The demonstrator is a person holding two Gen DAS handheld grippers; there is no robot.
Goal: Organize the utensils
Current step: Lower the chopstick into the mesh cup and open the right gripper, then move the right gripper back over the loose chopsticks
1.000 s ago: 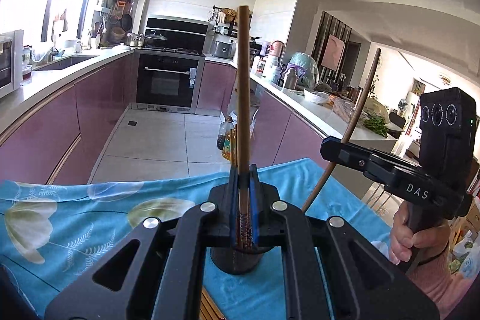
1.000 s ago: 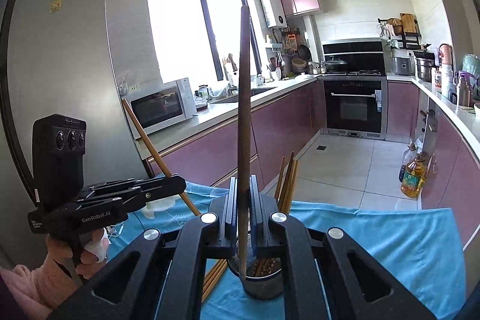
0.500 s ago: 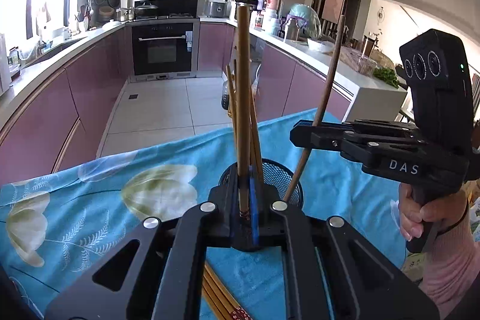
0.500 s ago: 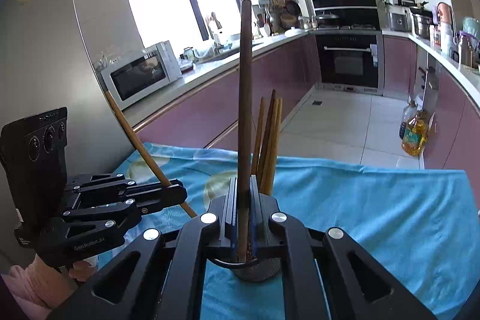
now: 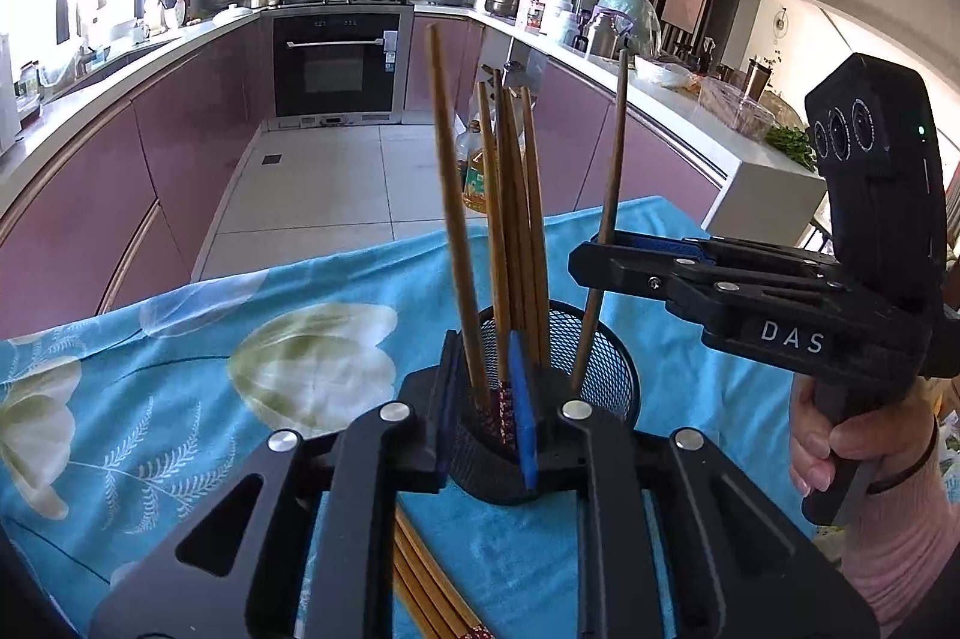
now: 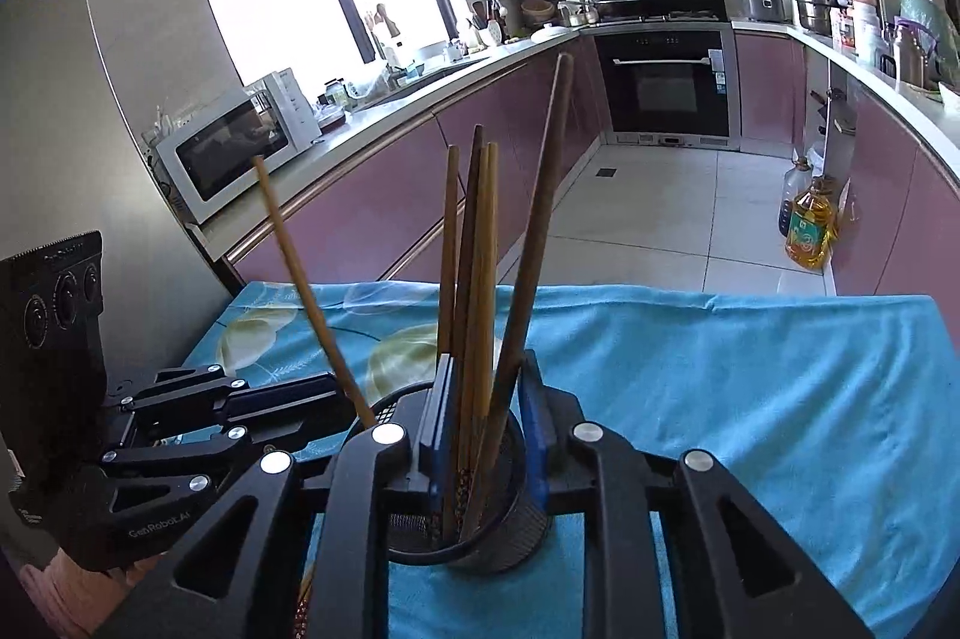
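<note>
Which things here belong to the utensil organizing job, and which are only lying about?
Job:
- mesh holder
- chopsticks in the holder
- loose chopsticks on the cloth
- left claw and right claw, each around a released chopstick

Lying about:
- microwave
- oil bottle
- blue tablecloth

— The holder [image 5: 600,369]? Black wire mesh, matt. The chopsticks [image 5: 516,219] in it look like smooth wood

— And the tablecloth [image 6: 750,369]?

— Soft blue cloth with a pale flower print. The gripper bodies are matt black plastic with shiny metal screws
</note>
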